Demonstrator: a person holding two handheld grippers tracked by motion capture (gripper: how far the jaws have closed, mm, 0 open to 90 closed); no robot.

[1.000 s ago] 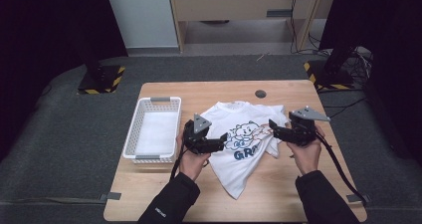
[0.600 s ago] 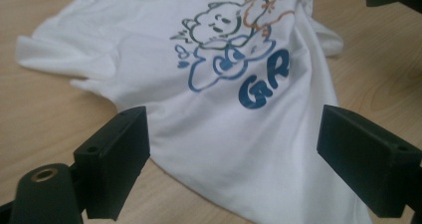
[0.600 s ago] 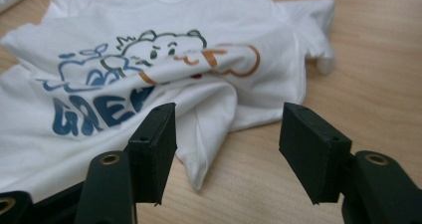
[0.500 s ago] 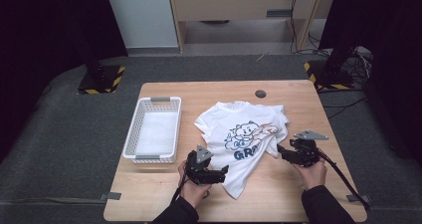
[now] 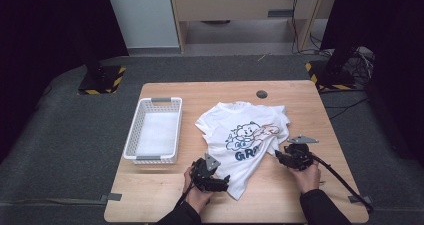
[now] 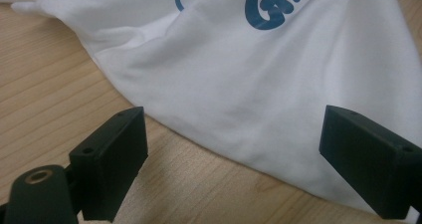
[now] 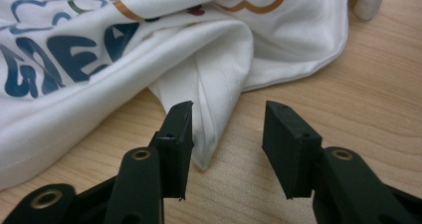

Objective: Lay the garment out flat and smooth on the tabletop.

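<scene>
Both hands lower in frame than before. My left gripper (image 6: pixel 234 149) gapes at T-shirt (image 5: pixel 245 140) hem; my right gripper (image 7: pixel 226 144), jaws just closing, straddles folded corner, unclamped: grasp imminent.

left gripper (image 5: pixel 223 179): black, chunky body, grey three-cornered plate on top
right gripper (image 5: pixel 278 155): black, grey three-cornered plate on top, black cable running back from it
jaws: two flat black blocks, small round holes in their sides
brass rings: at the foot of the jaws
sleeves (image 5: pixel 320 210): dark, behind both grippers
</scene>
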